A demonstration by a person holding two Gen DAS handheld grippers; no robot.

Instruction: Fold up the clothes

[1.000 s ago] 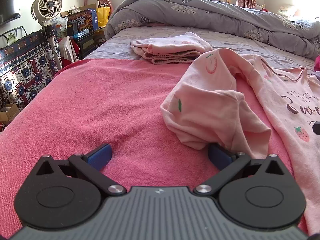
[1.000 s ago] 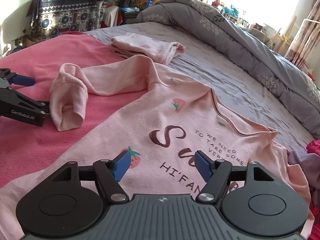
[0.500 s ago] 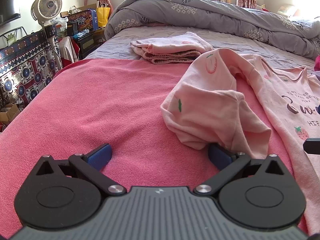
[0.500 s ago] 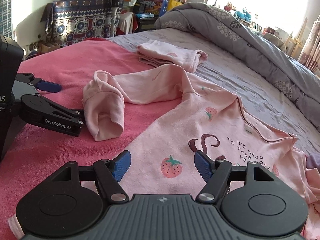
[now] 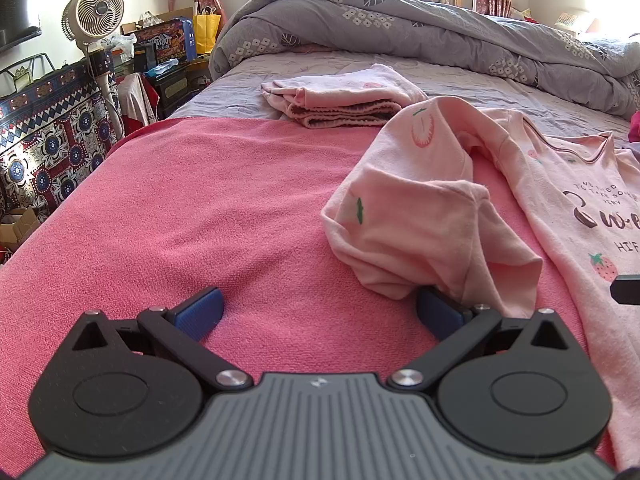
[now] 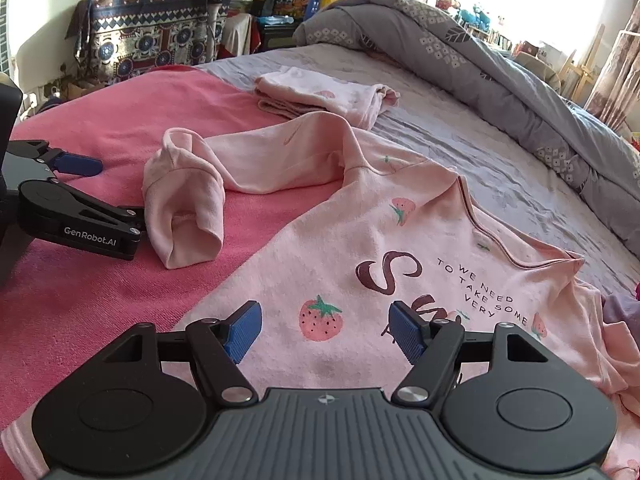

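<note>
A pale pink long-sleeved shirt (image 6: 400,248) with strawberry prints and dark lettering lies face up, partly on a pink towel (image 6: 120,120). Its rumpled sleeve (image 5: 420,220) stretches out to the left, and the cuff end lies folded over. My left gripper (image 5: 318,312) rests open on the towel, its right pad (image 5: 438,312) tucked just under the cuff (image 6: 188,208). My right gripper (image 6: 325,330) hovers open over the shirt's front, a printed strawberry between its pads and nothing pinched. Its tip (image 5: 626,288) shows at the edge of the left wrist view.
A folded pink garment (image 5: 344,96) lies on the grey sheet beyond the towel. A bunched grey duvet (image 5: 400,20) fills the far side of the bed. A fan (image 5: 96,12), a patterned cloth (image 5: 44,144) and clutter stand left of the bed.
My right gripper has shifted left over the shirt's front, toward the sleeve, and its tip has come into the left wrist view. The left gripper and the sleeve have stayed put.
</note>
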